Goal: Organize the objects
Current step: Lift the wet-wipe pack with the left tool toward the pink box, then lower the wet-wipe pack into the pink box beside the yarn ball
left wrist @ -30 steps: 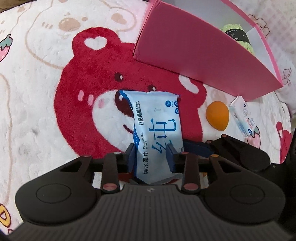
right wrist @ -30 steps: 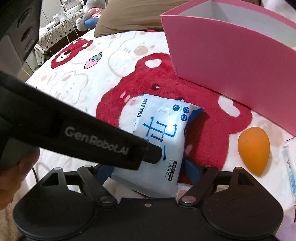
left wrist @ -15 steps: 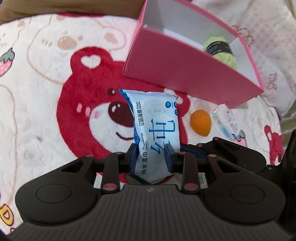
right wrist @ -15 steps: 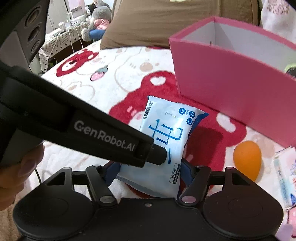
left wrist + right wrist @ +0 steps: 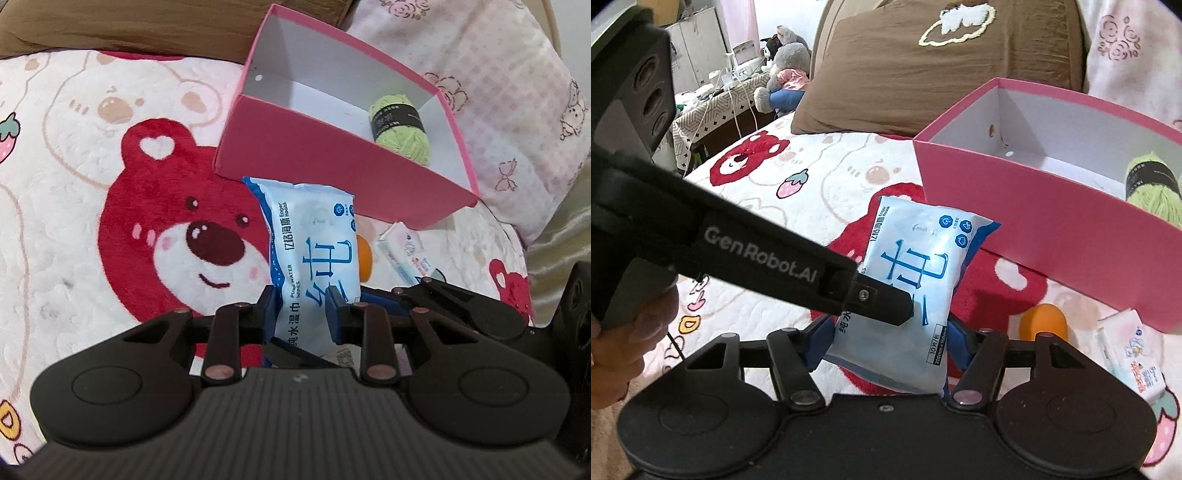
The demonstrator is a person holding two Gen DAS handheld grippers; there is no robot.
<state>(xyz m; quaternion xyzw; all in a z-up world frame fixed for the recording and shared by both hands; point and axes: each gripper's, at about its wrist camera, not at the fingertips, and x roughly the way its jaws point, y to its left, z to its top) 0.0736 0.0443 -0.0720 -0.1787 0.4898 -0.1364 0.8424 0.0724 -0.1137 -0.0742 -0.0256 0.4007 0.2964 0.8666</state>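
Blue-and-white wipes pack (image 5: pixel 314 254) hangs before the pink box (image 5: pixel 332 162): our left hand-held gripper (image 5: pixel 303 314) pinches it. Our right hand-held gripper (image 5: pixel 886 347) is closing around its lower end.

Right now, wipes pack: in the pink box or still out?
Out. The wipes pack is held in front of the pink box, shut left gripper pinching it; only green yarn lies inside.

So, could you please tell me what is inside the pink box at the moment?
A green ball of yarn lies in the pink box, by its right end. The floor beside it looks bare; the near wall hides the strip behind it.
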